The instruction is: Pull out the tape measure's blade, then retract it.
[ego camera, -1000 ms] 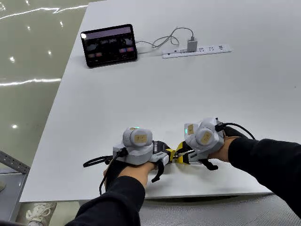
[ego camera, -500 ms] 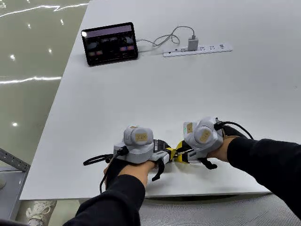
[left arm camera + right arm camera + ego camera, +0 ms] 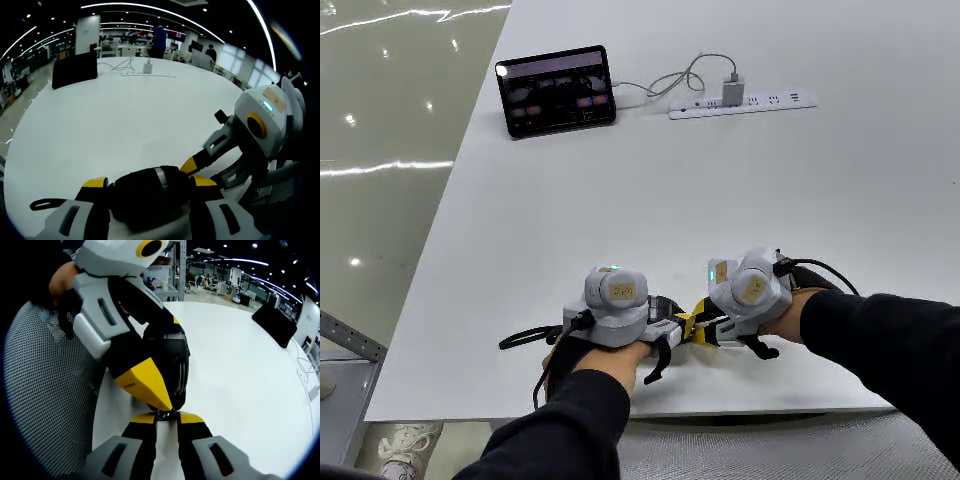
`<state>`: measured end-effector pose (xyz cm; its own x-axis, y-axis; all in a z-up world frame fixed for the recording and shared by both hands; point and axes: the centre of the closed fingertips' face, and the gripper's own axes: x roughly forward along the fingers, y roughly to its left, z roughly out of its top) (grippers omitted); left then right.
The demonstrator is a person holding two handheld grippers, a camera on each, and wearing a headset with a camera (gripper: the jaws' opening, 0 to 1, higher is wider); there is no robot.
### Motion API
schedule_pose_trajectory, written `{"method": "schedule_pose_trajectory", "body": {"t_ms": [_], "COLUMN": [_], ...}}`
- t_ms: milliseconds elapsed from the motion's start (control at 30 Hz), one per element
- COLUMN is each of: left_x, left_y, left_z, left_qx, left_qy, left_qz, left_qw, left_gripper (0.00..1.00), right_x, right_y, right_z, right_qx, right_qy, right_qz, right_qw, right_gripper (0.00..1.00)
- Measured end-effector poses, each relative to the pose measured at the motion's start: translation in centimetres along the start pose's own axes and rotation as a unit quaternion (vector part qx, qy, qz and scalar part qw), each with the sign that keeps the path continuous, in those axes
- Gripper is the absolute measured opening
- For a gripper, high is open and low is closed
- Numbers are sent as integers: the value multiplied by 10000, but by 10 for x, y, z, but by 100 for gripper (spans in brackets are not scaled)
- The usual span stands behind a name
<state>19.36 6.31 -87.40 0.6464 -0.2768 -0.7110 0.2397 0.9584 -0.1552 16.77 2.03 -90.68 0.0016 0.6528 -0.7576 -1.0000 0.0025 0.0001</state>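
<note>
Barely anything's shifted: left gripper (image 3: pixel 150 182) clamps the tape measure (image 3: pixel 150 195) at six o'clock on the table (image 3: pixel 720 180) as anchor, while right gripper (image 3: pixel 167 418), at its three o'clock, pinches the blade tip (image 3: pixel 168 413) for pulling.

In the head view the tape measure (image 3: pixel 663 308) lies mostly hidden between the left gripper (image 3: pixel 678 328) and the right gripper (image 3: pixel 702 330). In the right gripper view the jaws pinch a small dark piece (image 3: pixel 167 414) at its mouth, too small to tell as the blade's hook. The screen of the far tablet (image 3: pixel 556 90) is too small to read
</note>
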Motion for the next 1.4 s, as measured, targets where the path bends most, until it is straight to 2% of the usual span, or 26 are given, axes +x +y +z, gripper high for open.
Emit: {"method": "schedule_pose_trajectory", "body": {"t_ms": [167, 400, 433, 667, 800, 933, 1067, 1167, 1200, 1333, 1400], "left_x": [-1, 0, 0, 0, 0, -3, -3, -3, -4, -7, -9], "left_y": [0, 0, 0, 0, 0, -2, -4, -5, -6, -4, -3], "left_z": [-1, 0, 0, 0, 0, -3, -3, -4, -3, -1, -1], "left_qx": [-22, -19, -17, -4, 24, 181, 166, 198, 165, 106, 114], "left_qy": [3, -11, -9, -27, -43, 42, 43, 79, 87, 91, 164], "left_qz": [-3, 11, 12, 14, -29, -142, -229, -255, -297, -352, -442], "left_qw": [10000, 10000, 10000, 10000, 10000, 9997, 9996, 9994, 9994, 9993, 9988], "left_gripper": [61, 61, 61, 62, 62, 62, 64, 66, 67, 69, 72], "right_x": [0, -3, -6, -35, -58, -85, -105, -119, -124, -138, -146], "right_y": [0, 0, -1, -19, -25, -27, -23, -23, -25, -23, -23], "right_z": [0, -4, -8, -9, -15, -30, -47, -60, -62, -72, -75], "right_qx": [111, 120, 195, 521, 881, 1159, 1279, 1572, 1746, 1778, 1924], "right_qy": [2, 148, 213, -58, -268, -381, -425, -478, -580, -561, -604], "right_qz": [-11, -94, -131, -516, -718, -987, -1157, -1310, -1420, -1528, -1636], "right_qw": [9999, 9998, 9995, 9973, 9932, 9876, 9841, 9777, 9726, 9705, 9657], "right_gripper": [12, 12, 12, 23, 31, 36, 40, 44, 45, 46, 46]}}
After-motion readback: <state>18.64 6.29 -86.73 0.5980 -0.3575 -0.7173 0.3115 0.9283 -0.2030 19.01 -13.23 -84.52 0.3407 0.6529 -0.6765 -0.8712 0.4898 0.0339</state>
